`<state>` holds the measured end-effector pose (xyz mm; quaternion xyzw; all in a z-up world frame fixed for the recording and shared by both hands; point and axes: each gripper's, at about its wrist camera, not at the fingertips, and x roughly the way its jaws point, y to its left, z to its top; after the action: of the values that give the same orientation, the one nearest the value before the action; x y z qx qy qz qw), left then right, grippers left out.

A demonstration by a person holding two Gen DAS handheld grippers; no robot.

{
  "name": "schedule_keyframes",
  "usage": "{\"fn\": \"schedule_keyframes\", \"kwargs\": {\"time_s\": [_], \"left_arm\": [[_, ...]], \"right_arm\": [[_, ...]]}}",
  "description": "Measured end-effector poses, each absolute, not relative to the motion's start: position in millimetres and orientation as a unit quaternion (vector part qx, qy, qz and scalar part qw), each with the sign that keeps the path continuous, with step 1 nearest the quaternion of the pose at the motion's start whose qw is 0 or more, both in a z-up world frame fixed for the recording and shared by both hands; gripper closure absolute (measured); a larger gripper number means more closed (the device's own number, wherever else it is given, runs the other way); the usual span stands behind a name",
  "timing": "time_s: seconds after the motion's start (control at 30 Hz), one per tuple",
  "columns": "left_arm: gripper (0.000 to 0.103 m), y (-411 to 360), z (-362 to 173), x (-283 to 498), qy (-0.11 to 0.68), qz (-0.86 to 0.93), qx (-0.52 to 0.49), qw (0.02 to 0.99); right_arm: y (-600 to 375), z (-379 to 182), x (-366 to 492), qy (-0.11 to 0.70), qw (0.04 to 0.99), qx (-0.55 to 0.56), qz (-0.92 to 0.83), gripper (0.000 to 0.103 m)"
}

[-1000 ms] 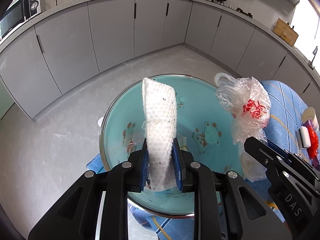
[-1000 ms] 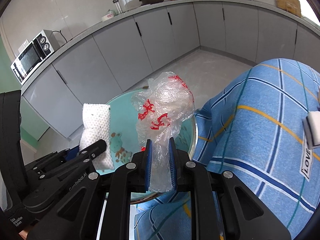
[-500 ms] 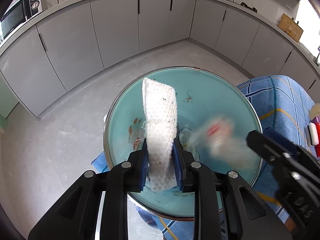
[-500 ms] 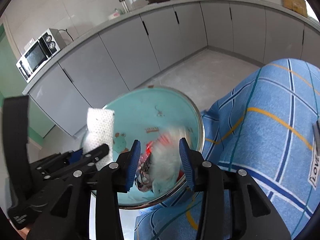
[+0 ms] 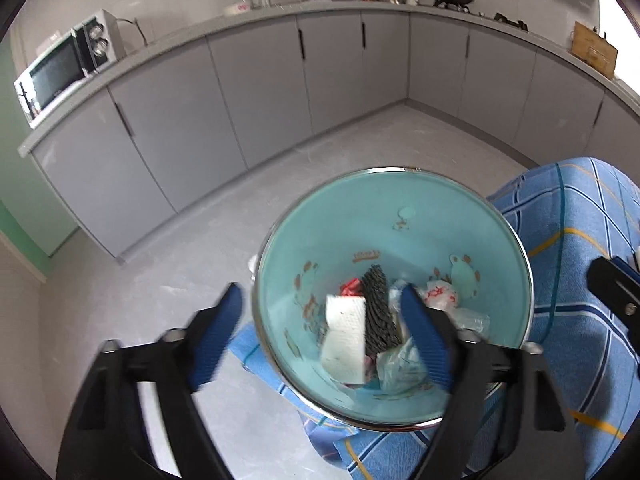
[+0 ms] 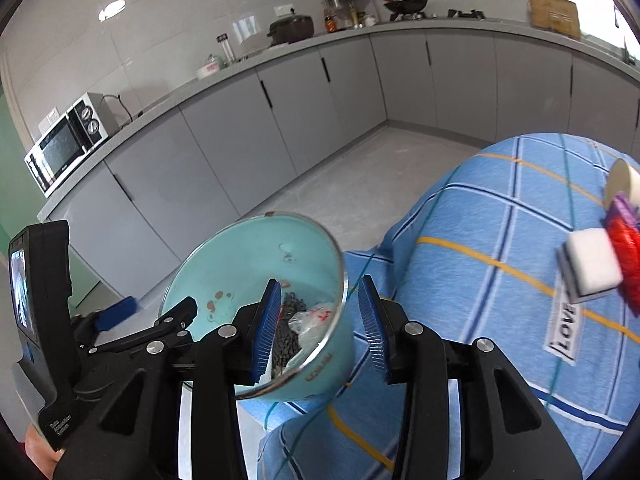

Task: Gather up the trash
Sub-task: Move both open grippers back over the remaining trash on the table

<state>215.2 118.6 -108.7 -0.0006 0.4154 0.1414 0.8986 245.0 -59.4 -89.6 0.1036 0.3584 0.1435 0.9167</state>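
Where it lies, white pad (image 5: 346,338) looks speckled.

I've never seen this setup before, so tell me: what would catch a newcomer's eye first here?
The turquoise basin at the edge of the blue checked tablecloth, holding a white textured pad, a dark scrubber and crumpled plastic bags. Both the left gripper and right gripper hang open over it, empty. Behind, grey cabinets curve round, with a microwave on the counter.

Basin (image 5: 400,216) showing glossy teal enamel, shiny metal rim; plastic bag (image 5: 440,294) looking crinkly, clear; cloth (image 6: 500,220) covering tabletop looking matt, woven; cabinets (image 5: 260,92) reading smooth grey.
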Motion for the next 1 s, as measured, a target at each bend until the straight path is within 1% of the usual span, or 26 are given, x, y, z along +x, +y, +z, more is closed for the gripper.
{"fn": "schedule_keyframes", "kwargs": {"time_s": [0.17,0.5,1.0], "left_arm": [[0.009,110.9,-97.2,208.6,0.403,0.146,-0.002,0.903],[0.008,90.6,-82.5,199.9,0.391,0.127,0.001,0.912],[0.007,32.4,-73.2,187.9,0.386,0.073,0.028,0.919]], "right_arm": [[-74.3,-82.2,235.1,0.348,0.921,0.116,0.13,0.059],[-110.3,-74.4,212.8,0.329,0.93,0.132,0.1,0.059],[-180.8,-79.8,183.2,0.321,0.933,0.162,0.034,0.058]]}}
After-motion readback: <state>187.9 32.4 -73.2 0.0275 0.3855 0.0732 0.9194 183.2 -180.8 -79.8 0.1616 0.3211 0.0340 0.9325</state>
